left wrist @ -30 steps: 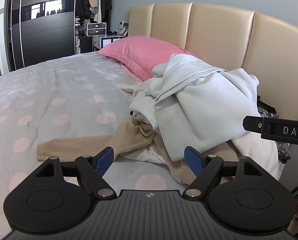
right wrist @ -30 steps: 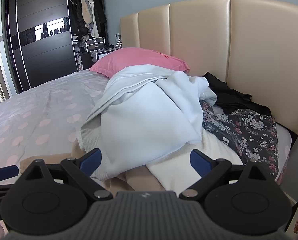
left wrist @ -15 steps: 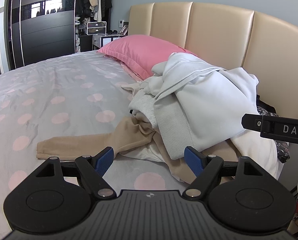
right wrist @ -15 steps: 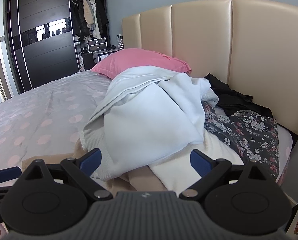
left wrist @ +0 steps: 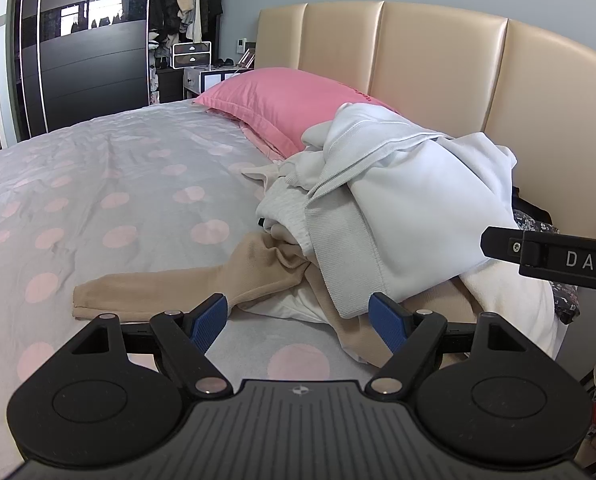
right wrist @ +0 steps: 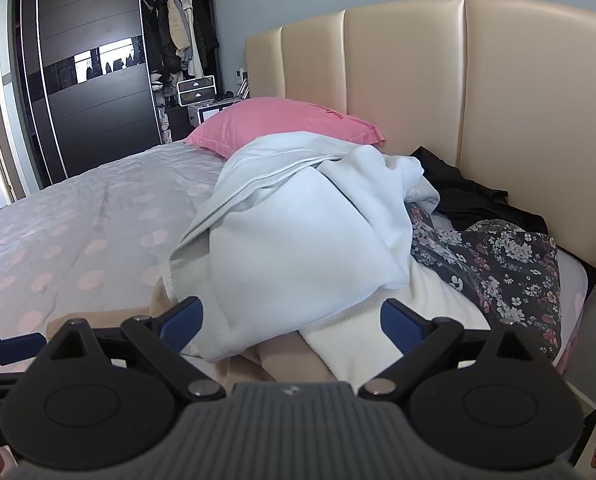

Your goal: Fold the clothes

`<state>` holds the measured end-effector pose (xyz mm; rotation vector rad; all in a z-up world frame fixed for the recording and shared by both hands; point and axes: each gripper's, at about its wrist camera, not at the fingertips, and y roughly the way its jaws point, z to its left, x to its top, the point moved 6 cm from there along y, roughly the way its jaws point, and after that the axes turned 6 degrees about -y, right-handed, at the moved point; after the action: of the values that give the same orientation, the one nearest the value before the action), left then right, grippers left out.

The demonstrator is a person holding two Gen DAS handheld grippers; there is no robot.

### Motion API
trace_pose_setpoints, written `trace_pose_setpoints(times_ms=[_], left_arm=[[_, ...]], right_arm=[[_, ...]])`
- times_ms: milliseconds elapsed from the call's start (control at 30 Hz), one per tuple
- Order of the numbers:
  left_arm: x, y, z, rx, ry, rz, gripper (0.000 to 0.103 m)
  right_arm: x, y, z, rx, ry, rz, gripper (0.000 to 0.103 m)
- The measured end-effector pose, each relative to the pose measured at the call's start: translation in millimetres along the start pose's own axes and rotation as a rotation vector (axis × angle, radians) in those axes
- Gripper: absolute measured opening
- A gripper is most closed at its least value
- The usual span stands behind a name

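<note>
Above bed edge, both grippers tilted down, fingers (left wrist: pixel 386 320) spread, facing clothes pile (left wrist: pixel 398 200).

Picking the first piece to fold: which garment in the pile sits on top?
The pale white sweatshirt with the ribbed hem: it drapes over the beige garment, the cream cloth and the floral piece.

Even, soft daylight; shadows faint. Sheen on the padded headboard (left wrist: pixel 430 68); bright window reflection in the glossy wardrobe door (right wrist: pixel 98 60). Both views sharp, strong fisheye bending, corners vignetted black. No motion blur.
</note>
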<state>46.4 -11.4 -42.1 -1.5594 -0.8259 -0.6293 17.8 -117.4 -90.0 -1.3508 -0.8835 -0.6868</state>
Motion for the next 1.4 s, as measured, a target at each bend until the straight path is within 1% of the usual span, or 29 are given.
trace_pose_setpoints(times_ms=[300,367,500,600,667,700,767,800,900,1000,1100,1167,1233,1300,1333,1367,1400], left_arm=[[4,4,-3,-0.007,0.020,0.003,0.077],[6,6,-5,-0.023,0.027,0.006,0.077],[15,15,-7,-0.092,0.013,0.031,0.077],[25,28,-6,-0.102,-0.017,0.064,0.077],[34,37,-6,-0.107,-0.018,0.050,0.077],[39,42,-7,-0.099,-0.004,0.046,0.077],[49,51,-10,-0.080,0.028,0.031,0.077],[54,55,-11,-0.070,0.045,0.022,0.077],[72,72,-19,-0.061,0.107,0.009,0.077],[87,92,-25,-0.093,0.122,0.035,0.077],[94,119,-29,-0.074,0.160,0.062,0.077],[93,139,-30,-0.082,0.172,0.104,0.077],[89,158,-27,-0.100,0.158,0.148,0.077],[85,173,-20,-0.088,0.133,0.176,0.077],[85,179,-16,-0.090,0.114,0.181,0.077],[85,184,-14,-0.095,0.097,0.187,0.077],[86,186,-13,-0.107,0.086,0.189,0.077]], right_arm=[[-2,3,-4,-0.004,0.005,0.011,0.097],[-3,5,-6,-0.008,0.007,0.015,0.097],[-5,9,-10,-0.021,-0.002,0.012,0.097],[-1,14,-16,-0.027,-0.005,0.001,0.095],[3,21,-20,-0.036,-0.009,0.004,0.095],[5,26,-22,-0.039,-0.007,0.010,0.094],[10,35,-25,-0.033,-0.004,0.021,0.082],[14,40,-26,-0.030,-0.002,0.022,0.080],[30,54,-34,-0.053,-0.002,0.006,0.080],[45,67,-46,-0.087,0.004,-0.009,0.080],[55,85,-60,-0.121,0.017,-0.011,0.082],[57,95,-70,-0.149,0.025,-0.007,0.085],[56,103,-78,-0.146,0.055,-0.003,0.085],[55,111,-86,-0.135,0.087,0.003,0.083],[54,113,-88,-0.126,0.100,0.003,0.080],[54,114,-88,-0.118,0.109,-0.003,0.072],[54,115,-88,-0.111,0.115,-0.011,0.067]])
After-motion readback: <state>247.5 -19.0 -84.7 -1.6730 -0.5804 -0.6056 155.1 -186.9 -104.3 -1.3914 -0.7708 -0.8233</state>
